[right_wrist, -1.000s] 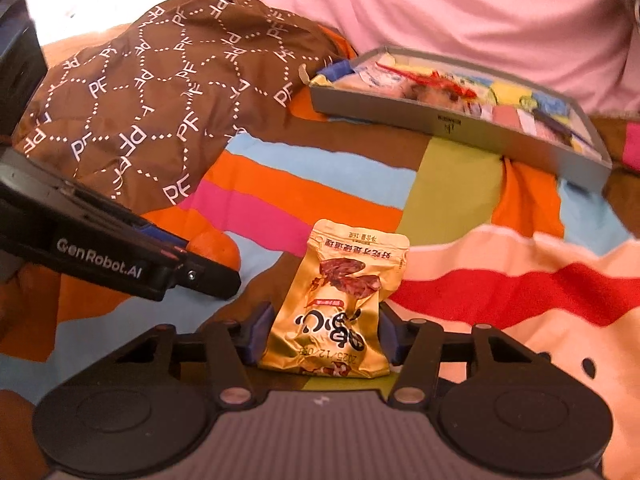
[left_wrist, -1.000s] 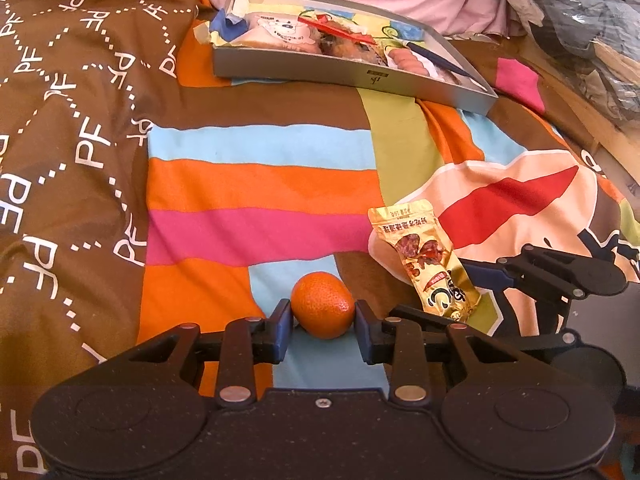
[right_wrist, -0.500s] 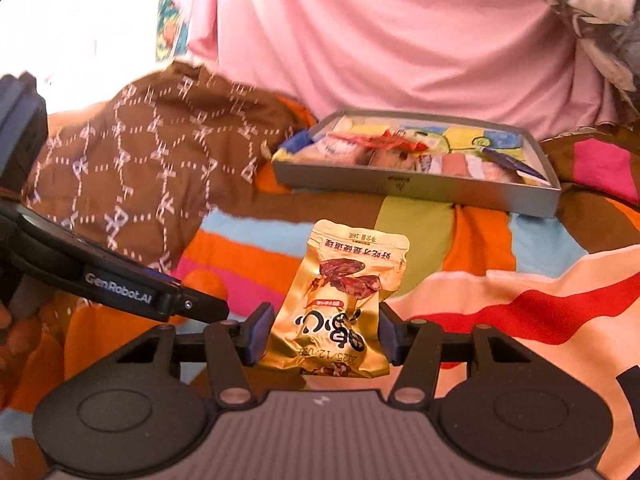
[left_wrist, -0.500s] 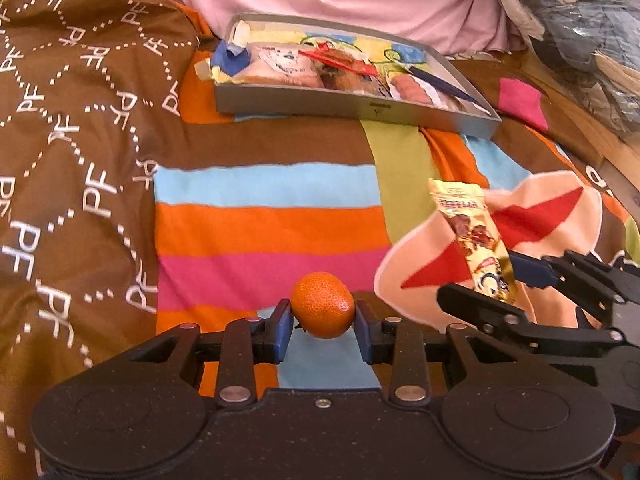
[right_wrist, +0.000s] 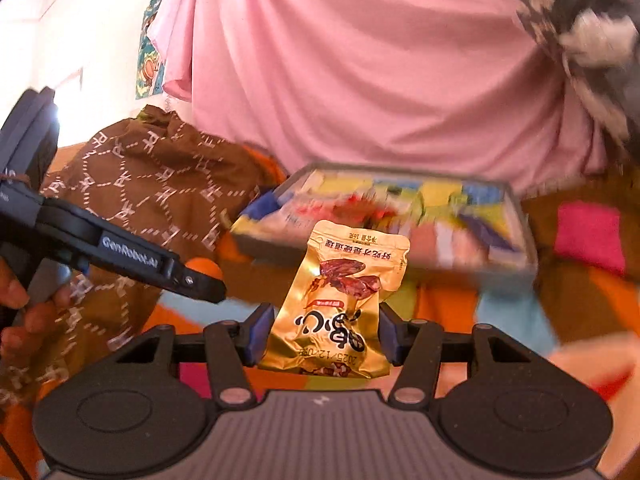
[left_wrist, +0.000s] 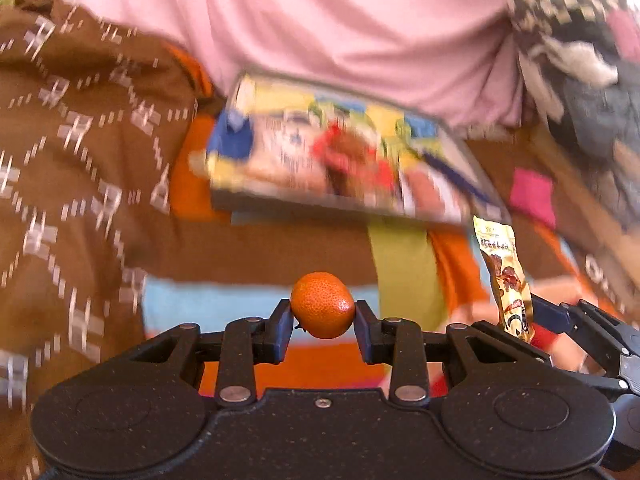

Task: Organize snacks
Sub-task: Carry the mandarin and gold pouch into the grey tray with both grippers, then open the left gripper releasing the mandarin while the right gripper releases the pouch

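Tray straight ahead, across the bed, long side facing both carriers. Left gripper clamped on mandarin; right gripper pinching gold packet, just beside, about level. Likely next: forward to the tray.

Both my feeds are bright, warm and heavily saturated. Motion blur smears the tray and the patterned brown cloth on the left wrist view, while the tangerine stays sharp. On the right wrist view the gold packet is crisp, and the wall at upper left is blown out white. Fisheye bending curves the edges; corners go black.
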